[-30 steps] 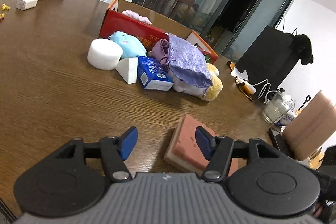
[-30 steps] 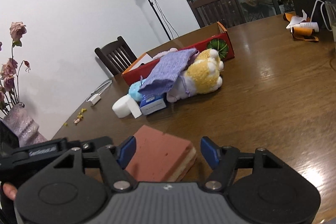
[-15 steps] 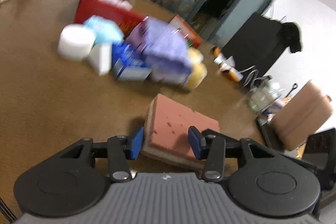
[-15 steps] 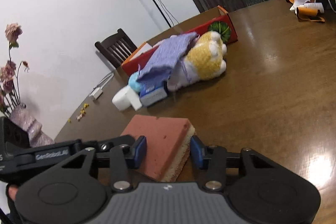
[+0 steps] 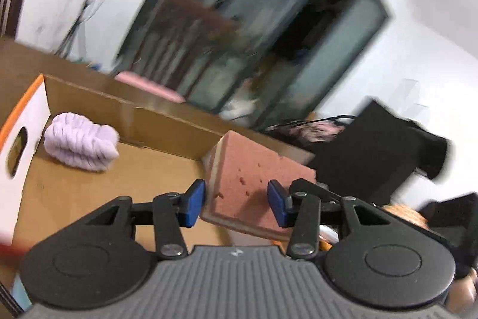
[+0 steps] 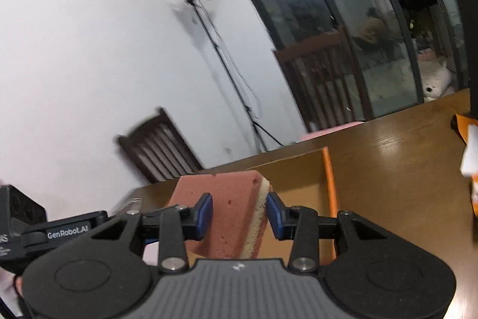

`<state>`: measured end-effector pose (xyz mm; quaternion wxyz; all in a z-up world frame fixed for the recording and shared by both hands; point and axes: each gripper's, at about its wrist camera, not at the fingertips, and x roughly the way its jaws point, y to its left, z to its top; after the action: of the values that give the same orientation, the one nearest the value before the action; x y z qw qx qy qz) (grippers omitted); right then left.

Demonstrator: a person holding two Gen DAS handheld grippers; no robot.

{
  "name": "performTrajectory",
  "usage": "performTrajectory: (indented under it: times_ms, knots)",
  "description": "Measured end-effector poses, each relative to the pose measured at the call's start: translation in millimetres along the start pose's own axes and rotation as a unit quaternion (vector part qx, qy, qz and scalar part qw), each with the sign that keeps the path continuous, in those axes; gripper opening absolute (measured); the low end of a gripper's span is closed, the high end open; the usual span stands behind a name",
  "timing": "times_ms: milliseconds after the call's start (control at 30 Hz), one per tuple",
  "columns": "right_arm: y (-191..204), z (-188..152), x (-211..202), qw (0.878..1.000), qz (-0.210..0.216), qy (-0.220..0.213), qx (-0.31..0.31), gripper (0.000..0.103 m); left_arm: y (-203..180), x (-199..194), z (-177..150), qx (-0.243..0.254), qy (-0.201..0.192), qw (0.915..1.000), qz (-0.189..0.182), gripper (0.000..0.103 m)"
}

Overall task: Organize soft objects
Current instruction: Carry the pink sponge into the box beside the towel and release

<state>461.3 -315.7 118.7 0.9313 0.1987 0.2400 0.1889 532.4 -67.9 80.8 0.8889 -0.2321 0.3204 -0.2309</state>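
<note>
A pink sponge block with a cream underside (image 5: pixel 254 172) is held between both grippers, above the open cardboard box (image 5: pixel 89 178). My left gripper (image 5: pixel 236 204) is shut on one end of the sponge. My right gripper (image 6: pixel 239 213) is shut on the other end of the sponge (image 6: pixel 230 208). A lilac knitted bundle (image 5: pixel 80 141) lies in the box's far left corner. The box's orange-edged wall (image 6: pixel 330 184) shows past the sponge in the right wrist view.
The brown wooden table (image 6: pixel 397 163) extends right of the box, with orange and white packaging (image 6: pixel 470 157) at its right edge. Dark wooden chairs (image 6: pixel 161 151) and a light stand (image 6: pixel 209 50) stand behind the table. The left gripper body (image 6: pixel 35 232) is at lower left.
Both grippers lifted the sponge off the table and carried it up and forward over the box. The pile of soft toys has dropped out of view.
</note>
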Motion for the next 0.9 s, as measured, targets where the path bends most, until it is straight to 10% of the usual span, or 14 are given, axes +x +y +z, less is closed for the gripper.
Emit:
performTrajectory:
  times_ms: [200,433,900]
  knots:
    - [-38.0,38.7,134.2,0.994,-0.065,0.085,0.022,0.039,43.6,94.1,34.9,-0.077,0.062,0.9933,0.060,0.046]
    - [-48.0,45.3,197.9,0.985,-0.125,0.117,-0.006,0.036,62.3,130.0,37.3,-0.112,0.109,0.9800,0.123,0.052]
    - [-6.9,34.4,83.0,0.983,-0.149,0.059,-0.089,0.061,12.0,-12.3,18.3,0.089,0.021,0.9855,0.143,0.085]
